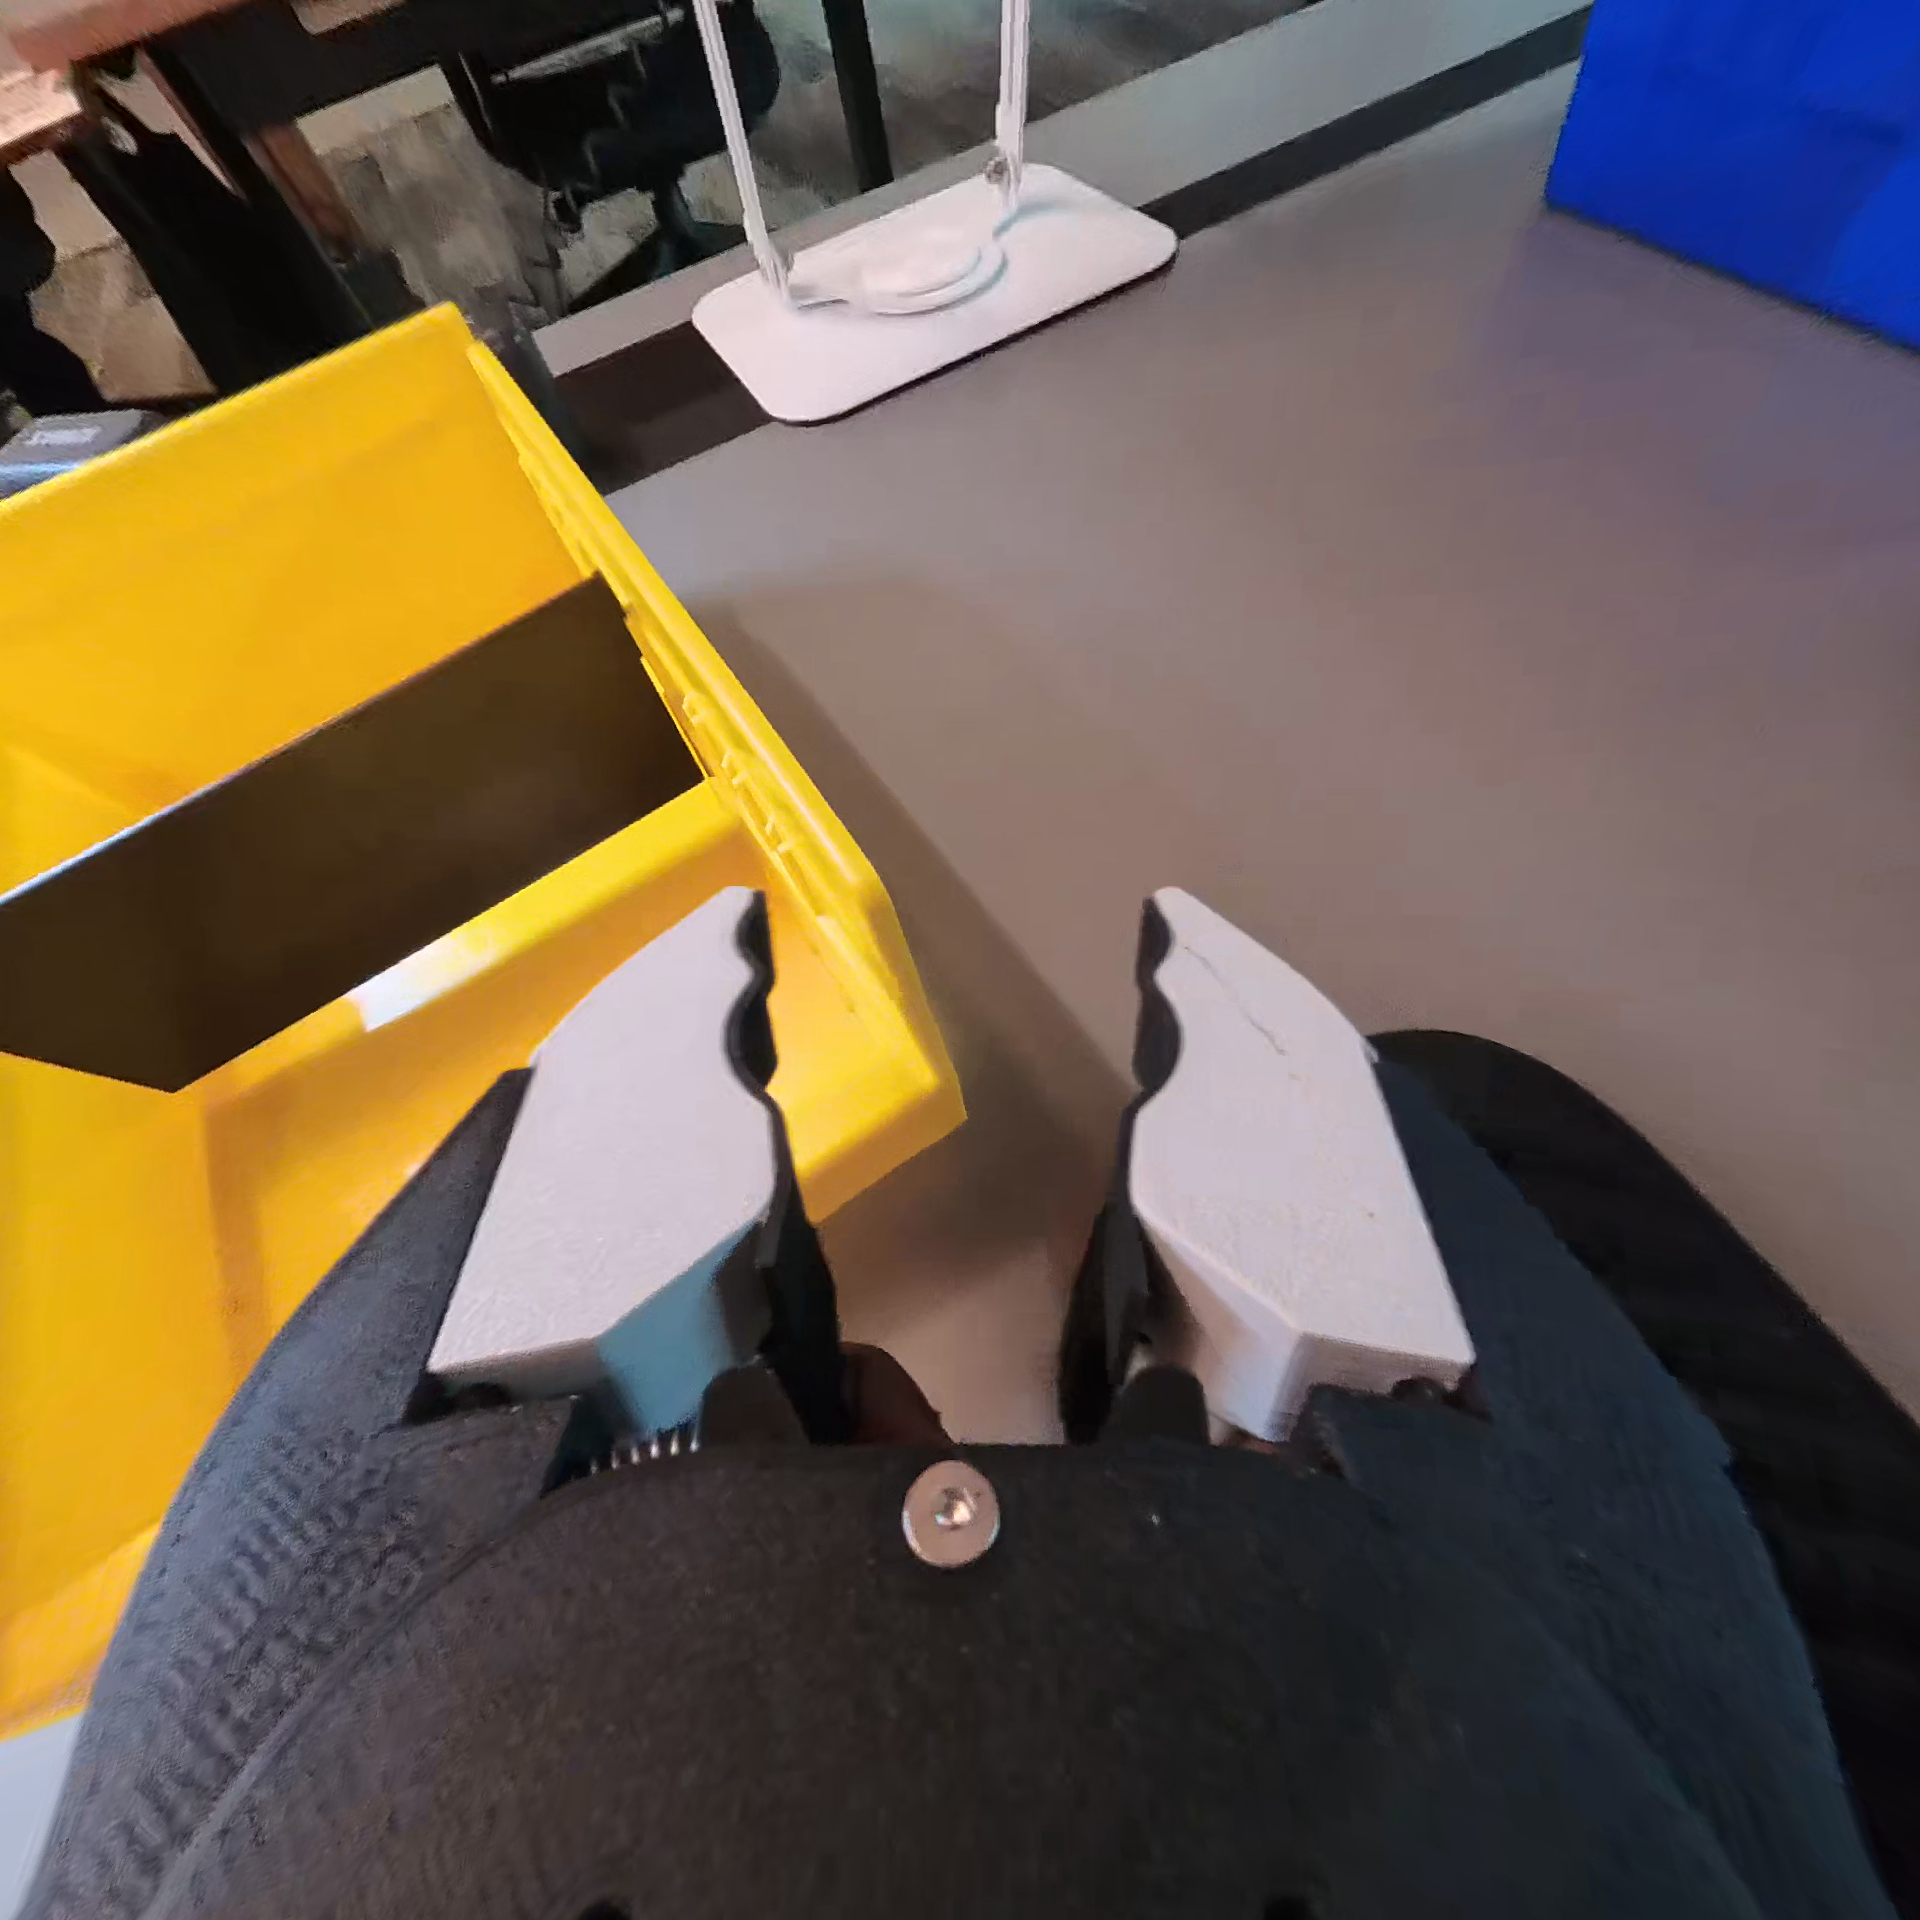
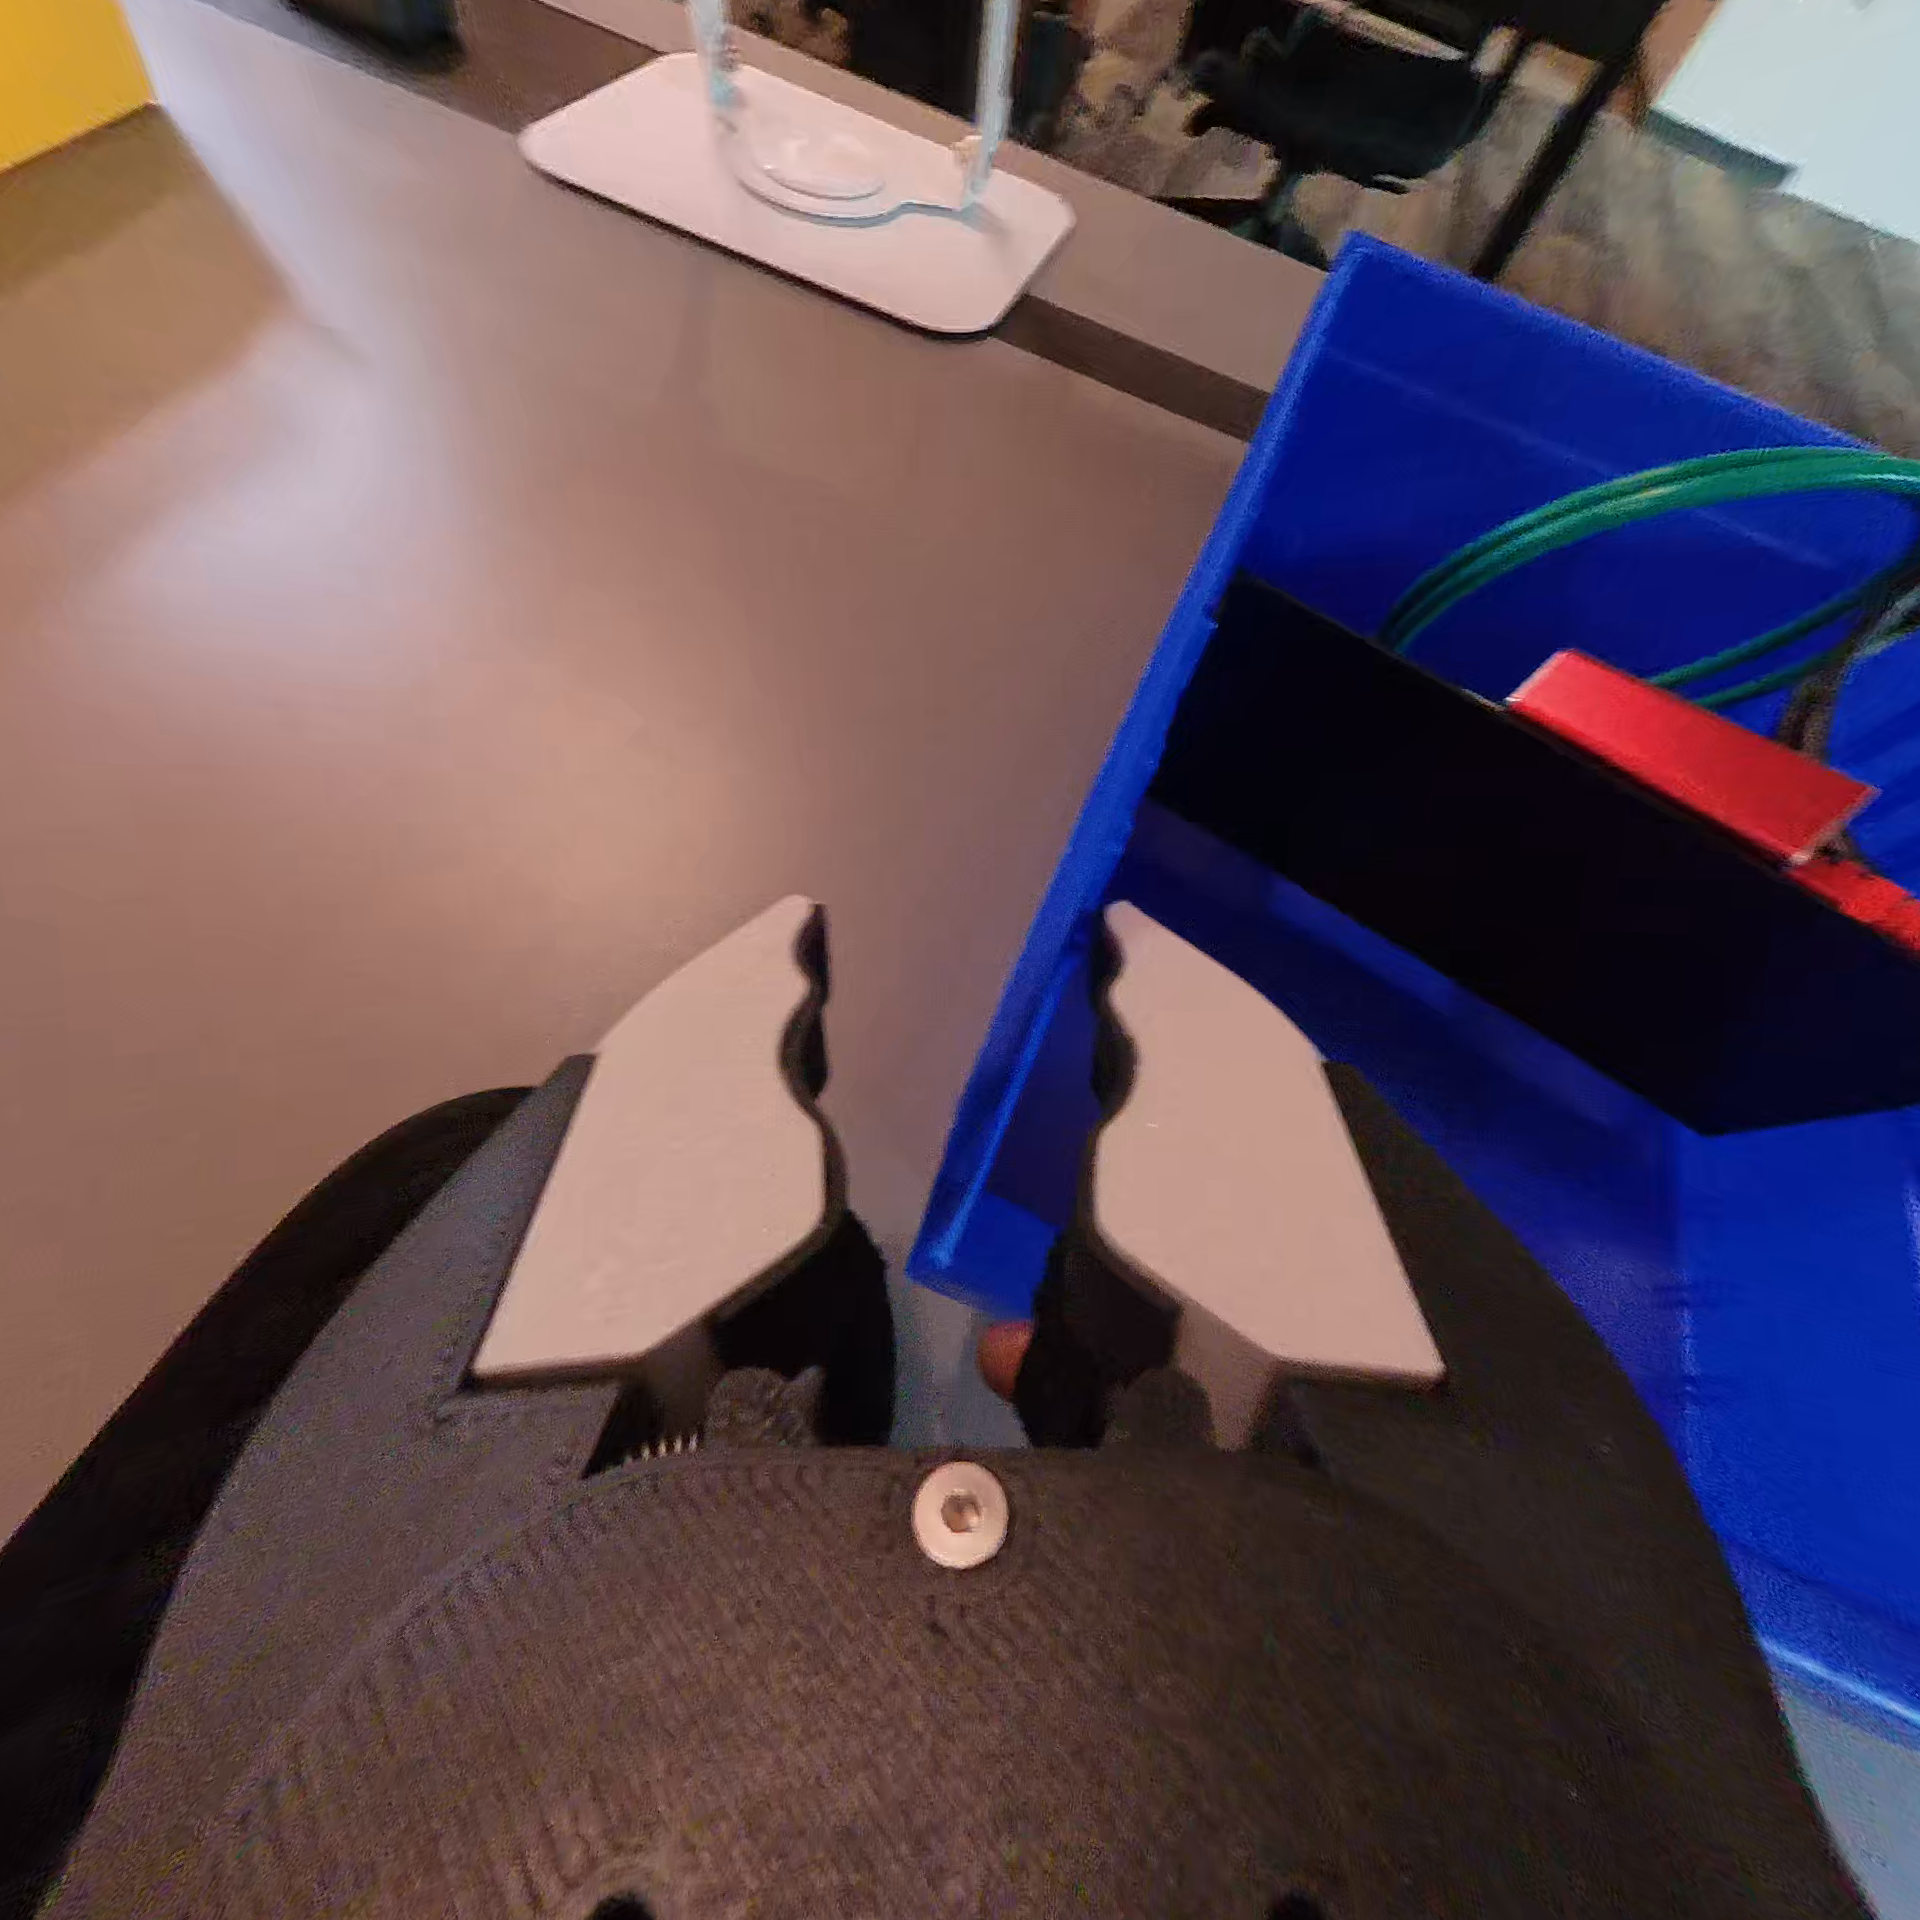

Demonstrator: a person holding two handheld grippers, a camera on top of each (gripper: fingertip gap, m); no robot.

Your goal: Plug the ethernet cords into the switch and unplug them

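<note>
We judge nothing plugged yet: both the left gripper [image 1: 956,914] and right gripper [image 2: 961,925] are spread and empty, and the green cords [image 2: 1621,509] and red switch [image 2: 1683,764] lie in the blue bin [image 2: 1049,1039] at right of frame.

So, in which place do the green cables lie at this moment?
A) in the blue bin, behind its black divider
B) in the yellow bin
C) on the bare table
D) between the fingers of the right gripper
A: the green cables curve inside the blue bin, beyond the black divider.

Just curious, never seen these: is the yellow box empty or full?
Empty as far as shown: the yellow box shows only bare floor and a black divider. Its left part is out of view.
</note>
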